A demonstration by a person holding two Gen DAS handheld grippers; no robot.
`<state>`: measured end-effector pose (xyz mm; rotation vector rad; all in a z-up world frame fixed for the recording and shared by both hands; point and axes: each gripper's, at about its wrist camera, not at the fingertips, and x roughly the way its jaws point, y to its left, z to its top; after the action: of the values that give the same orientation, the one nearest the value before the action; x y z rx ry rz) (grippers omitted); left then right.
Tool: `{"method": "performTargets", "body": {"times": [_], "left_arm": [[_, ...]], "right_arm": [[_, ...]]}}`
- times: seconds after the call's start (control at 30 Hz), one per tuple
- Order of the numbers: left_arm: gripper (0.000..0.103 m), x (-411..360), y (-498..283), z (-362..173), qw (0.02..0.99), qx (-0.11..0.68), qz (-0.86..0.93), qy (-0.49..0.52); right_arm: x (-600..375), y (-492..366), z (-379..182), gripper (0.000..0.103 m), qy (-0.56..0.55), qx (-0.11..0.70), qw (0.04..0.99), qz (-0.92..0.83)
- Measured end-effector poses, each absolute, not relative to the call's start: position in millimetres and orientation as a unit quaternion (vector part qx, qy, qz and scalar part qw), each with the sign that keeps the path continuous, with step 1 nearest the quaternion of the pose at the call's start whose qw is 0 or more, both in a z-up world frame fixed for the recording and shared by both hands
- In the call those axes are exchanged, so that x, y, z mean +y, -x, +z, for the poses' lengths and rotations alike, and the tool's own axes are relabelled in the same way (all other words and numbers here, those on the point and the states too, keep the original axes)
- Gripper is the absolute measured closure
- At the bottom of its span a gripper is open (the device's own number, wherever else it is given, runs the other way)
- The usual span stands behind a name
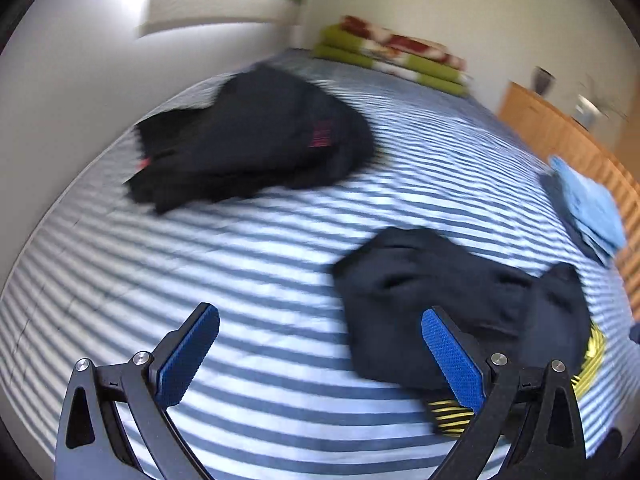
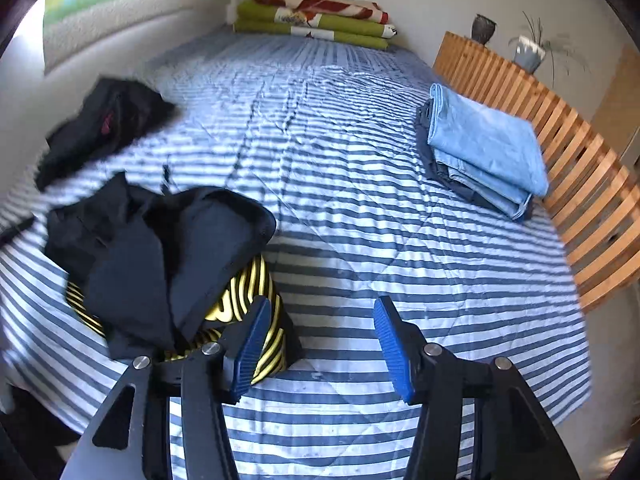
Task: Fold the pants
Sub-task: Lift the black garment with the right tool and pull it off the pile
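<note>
A crumpled dark garment (image 2: 160,256) with a black-and-yellow striped part (image 2: 248,296) lies near the front edge of the striped bed; in the left wrist view this dark garment (image 1: 440,300) sits just right of my fingers. A second black garment with a pink label (image 1: 256,136) lies bunched further back on the left, also seen as the black garment (image 2: 104,124) in the right wrist view. My left gripper (image 1: 320,320) is open above bare bedcover. My right gripper (image 2: 320,308) is open too, its left finger beside the striped part, nothing between the pads.
A stack of folded light-blue and dark pants (image 2: 484,148) rests at the bed's right side by a wooden slatted rail (image 2: 580,184). Folded green and red blankets (image 2: 316,16) lie at the far end. A wall runs along the left.
</note>
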<state>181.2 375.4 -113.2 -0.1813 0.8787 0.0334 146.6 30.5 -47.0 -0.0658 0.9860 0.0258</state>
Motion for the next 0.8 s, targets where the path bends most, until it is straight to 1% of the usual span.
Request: {"method": "performTargets", "body": {"times": [0.1, 0.2, 0.3, 0.37, 0.43, 0.47, 0.5, 0.53, 0.57, 0.6, 0.67, 0.7, 0.73, 0.8], "left_arm": [[0.001, 351.7, -199.1, -107.6, 0.893, 0.440, -0.009, 0.095], [0.001, 344.8, -222.4, -113.8, 0.872, 0.476, -0.011, 0.111], [0.001, 343.9, -236.9, -122.7, 0.856, 0.501, -0.009, 0.124], [0.001, 341.5, -243.7, -130.2, 0.849, 0.511, -0.008, 0.136], [0.001, 336.3, -248.3, -136.6, 0.846, 0.518, -0.007, 0.125], [0.007, 332.0, -250.3, -140.7, 0.842, 0.526, -0.009, 0.118], [0.022, 327.1, -253.6, -146.6, 0.840, 0.531, -0.008, 0.112], [0.033, 322.9, -254.7, -150.5, 0.837, 0.537, -0.004, 0.103], [0.061, 319.3, -254.4, -152.9, 0.834, 0.543, -0.004, 0.095], [0.080, 318.4, -253.1, -154.3, 0.832, 0.547, -0.007, 0.095], [0.085, 324.6, -248.1, -149.5, 0.830, 0.543, -0.014, 0.124], [0.091, 329.4, -245.4, -145.4, 0.830, 0.539, -0.014, 0.139], [0.094, 336.3, -242.8, -140.2, 0.831, 0.534, -0.014, 0.154], [0.096, 351.1, -240.3, -126.0, 0.837, 0.518, -0.010, 0.177]], "right_arm": [[36.3, -151.4, -46.1, 0.052, -0.008, 0.482, 0.874, 0.069], [60.1, -164.3, -56.0, 0.045, -0.014, 0.487, 0.867, 0.106], [90.2, -184.9, -87.4, 0.045, -0.016, 0.526, 0.838, 0.146], [105.5, -192.3, -104.9, 0.045, -0.002, 0.544, 0.829, 0.133], [118.0, -197.3, -120.4, 0.045, 0.012, 0.555, 0.822, 0.125], [122.0, -198.1, -125.2, 0.050, 0.016, 0.559, 0.819, 0.128], [124.1, -196.8, -126.8, 0.072, 0.022, 0.561, 0.817, 0.131], [124.6, -194.8, -128.2, 0.093, 0.028, 0.565, 0.814, 0.132], [122.6, -192.3, -128.4, 0.097, 0.029, 0.567, 0.813, 0.129], [116.6, -189.3, -125.1, 0.100, 0.026, 0.564, 0.815, 0.127], [101.6, -183.8, -111.9, 0.101, 0.021, 0.546, 0.830, 0.115], [90.1, -182.3, -103.9, 0.101, 0.019, 0.535, 0.838, 0.103], [76.6, -185.1, -95.4, 0.101, 0.017, 0.523, 0.847, 0.088], [49.6, -184.4, -73.6, 0.101, 0.017, 0.498, 0.866, 0.046]]}}
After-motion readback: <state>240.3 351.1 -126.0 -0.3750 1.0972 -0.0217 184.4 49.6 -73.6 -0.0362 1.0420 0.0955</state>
